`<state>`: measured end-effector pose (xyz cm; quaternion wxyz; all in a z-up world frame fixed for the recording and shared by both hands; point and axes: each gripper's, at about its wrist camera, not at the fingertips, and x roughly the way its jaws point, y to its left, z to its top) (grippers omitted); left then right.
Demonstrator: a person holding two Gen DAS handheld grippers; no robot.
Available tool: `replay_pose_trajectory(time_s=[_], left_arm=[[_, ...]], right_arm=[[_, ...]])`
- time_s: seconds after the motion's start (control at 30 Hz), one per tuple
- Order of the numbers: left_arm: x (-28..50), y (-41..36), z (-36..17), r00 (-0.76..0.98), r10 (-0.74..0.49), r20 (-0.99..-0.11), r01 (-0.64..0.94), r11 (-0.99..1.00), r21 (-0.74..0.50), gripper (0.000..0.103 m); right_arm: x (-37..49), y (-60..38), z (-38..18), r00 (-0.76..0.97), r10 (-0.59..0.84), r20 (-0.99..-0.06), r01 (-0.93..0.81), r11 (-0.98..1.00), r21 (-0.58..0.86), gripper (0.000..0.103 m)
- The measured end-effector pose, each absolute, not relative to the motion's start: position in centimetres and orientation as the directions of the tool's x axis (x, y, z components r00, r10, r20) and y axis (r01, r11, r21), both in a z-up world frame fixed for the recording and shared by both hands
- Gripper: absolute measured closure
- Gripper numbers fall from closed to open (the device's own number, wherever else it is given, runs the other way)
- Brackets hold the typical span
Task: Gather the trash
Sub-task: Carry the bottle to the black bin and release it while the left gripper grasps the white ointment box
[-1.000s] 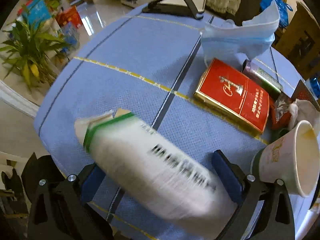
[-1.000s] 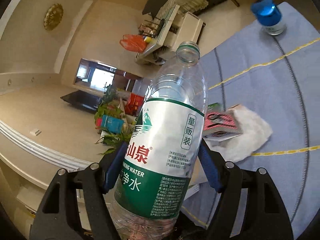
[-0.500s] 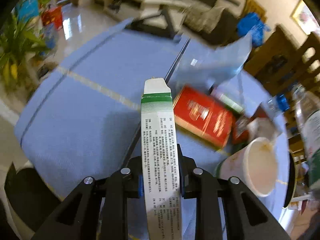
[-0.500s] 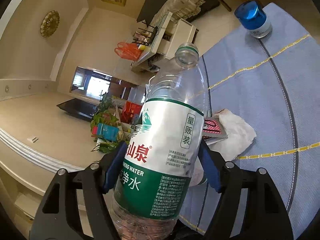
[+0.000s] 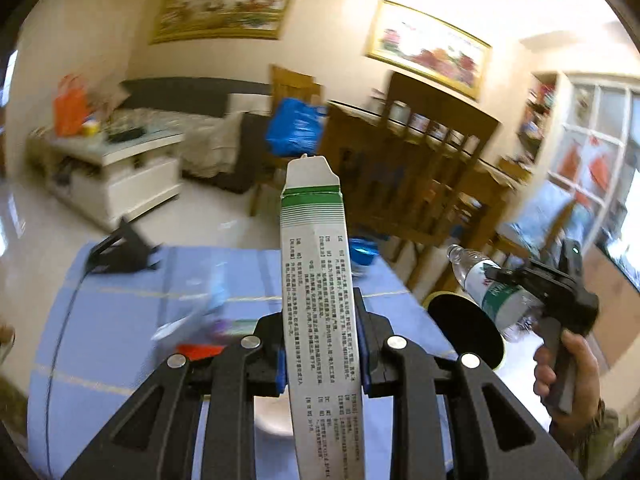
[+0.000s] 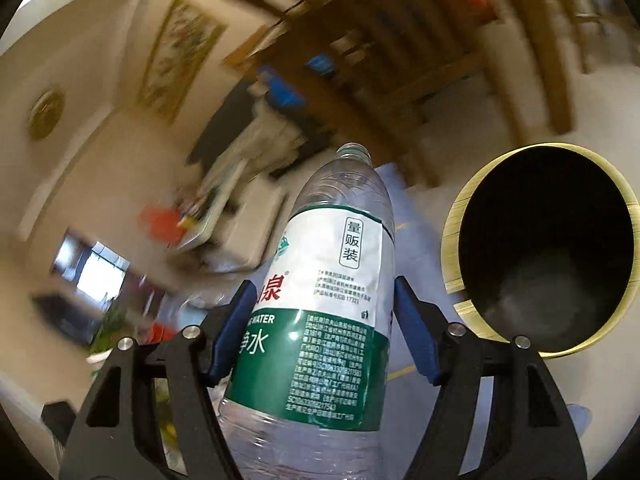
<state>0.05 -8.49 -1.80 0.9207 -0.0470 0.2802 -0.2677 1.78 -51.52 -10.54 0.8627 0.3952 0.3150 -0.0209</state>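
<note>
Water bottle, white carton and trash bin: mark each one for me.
water bottle (image 6: 320, 280): right wrist view, on its label.
white carton (image 5: 316, 280): left wrist view, on its printed face.
trash bin (image 6: 450, 240): right wrist view, on its yellow rim.

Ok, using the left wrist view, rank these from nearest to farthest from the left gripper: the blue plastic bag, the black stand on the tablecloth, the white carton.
1. White carton: clamped between the left gripper pads, dead centre.
2. Black stand: on the blue tablecloth, at its far left edge.
3. Blue plastic bag: past the table, near the sofa, just left of the carton's top.
</note>
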Motion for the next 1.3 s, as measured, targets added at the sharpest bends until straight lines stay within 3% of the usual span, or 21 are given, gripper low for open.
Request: replay_pose_trajectory(time_s=[0.3, 0.4, 0.47, 0.6, 0.8, 0.87, 0.93, 1.0, 1.3], left_arm=[[1.8, -26.2, -2.2, 0.532, -0.644, -0.55, 0.686, 0.708, -0.167, 0.079], [2.6, -31.1, -3.6, 0.482, -0.649, -0.588, 0.722, 0.675, -0.153, 0.079], [3.5, -34.6, -4.9, 0.433, -0.651, -0.623, 0.742, 0.651, -0.164, 0.079], [5.3, -39.5, -7.5, 0.388, -0.63, -0.673, 0.758, 0.633, -0.155, 0.079], [6.3, -44.8, -10.7, 0.351, -0.595, -0.723, 0.772, 0.621, -0.136, 0.078], [6.6, -45.6, -11.4, 0.357, -0.572, -0.738, 0.768, 0.63, -0.117, 0.073], [7.0, -46.1, -11.9, 0.349, -0.559, -0.752, 0.764, 0.634, -0.117, 0.039], [7.0, -46.4, -12.1, 0.362, -0.556, -0.748, 0.763, 0.638, -0.105, 0.027], [5.7, -41.0, -11.5, 0.353, -0.56, -0.75, 0.721, 0.673, -0.164, 0.018]], right_arm=[[3.6, -60.8, -16.7, 0.711, -0.033, -0.702, 0.543, 0.66, 0.519, 0.032], [3.6, -62.4, -18.4, 0.68, -0.049, -0.732, 0.583, 0.641, 0.499, 0.005], [2.9, -63.4, -18.9, 0.704, -0.026, -0.71, 0.572, 0.613, 0.545, 0.005], [-0.5, -65.6, -18.4, 0.733, -0.133, -0.667, 0.612, 0.557, 0.561, 0.005], [-4.4, -66.1, -15.7, 0.674, -0.367, -0.641, 0.714, 0.546, 0.438, 0.005], [-4.9, -66.4, -15.4, 0.65, -0.416, -0.636, 0.738, 0.544, 0.399, 0.005], [-5.2, -66.8, -15.3, 0.632, -0.44, -0.638, 0.756, 0.532, 0.382, 0.005], [-5.5, -67.4, -15.8, 0.632, -0.438, -0.639, 0.759, 0.516, 0.398, 0.005], [-5.8, -67.5, -15.9, 0.609, -0.446, -0.656, 0.774, 0.514, 0.368, 0.005]])
